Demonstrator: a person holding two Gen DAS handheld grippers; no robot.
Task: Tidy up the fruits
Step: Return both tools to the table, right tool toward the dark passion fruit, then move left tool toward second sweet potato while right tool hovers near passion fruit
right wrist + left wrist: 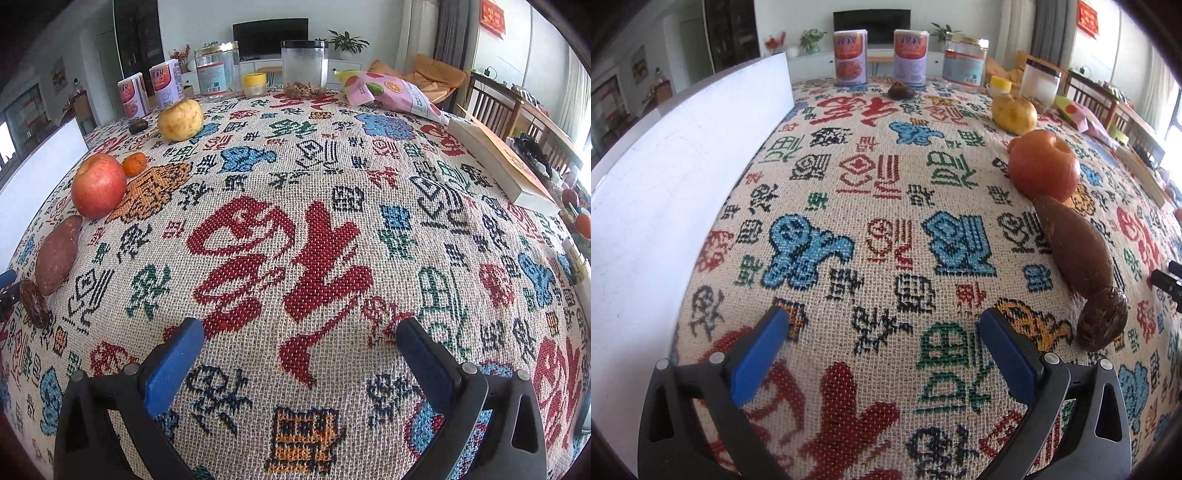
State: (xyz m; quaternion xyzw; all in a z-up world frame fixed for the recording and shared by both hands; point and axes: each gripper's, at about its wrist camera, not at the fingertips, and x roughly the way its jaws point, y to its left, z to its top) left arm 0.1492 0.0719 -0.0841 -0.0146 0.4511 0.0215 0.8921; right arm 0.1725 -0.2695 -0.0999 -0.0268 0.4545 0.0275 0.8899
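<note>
A row of fruits lies on the patterned tablecloth [871, 184]. In the left wrist view, at the right: a yellow pear [1014, 114], a red apple [1043, 166], a long brown fruit [1075, 247] and a small dark brown fruit [1102, 319]. The right wrist view has the same row at its left: pear [180, 120], small orange [134, 163], apple [99, 185], long brown fruit [59, 254], small dark fruit [34, 302]. Another small dark fruit [900, 90] lies near the cans. My left gripper [882, 328] stands open over bare cloth, left of the row. My right gripper [301, 338] is open too, right of the row, nothing between its pads.
A white board [683, 158] stands along the table's left side. Two cans [850, 57], a glass jar [964, 62], a small yellow-lidded jar [1000, 85] and a plastic jar [304, 68] line the far edge. A snack bag [391, 92] and a book [498, 158] lie at the right.
</note>
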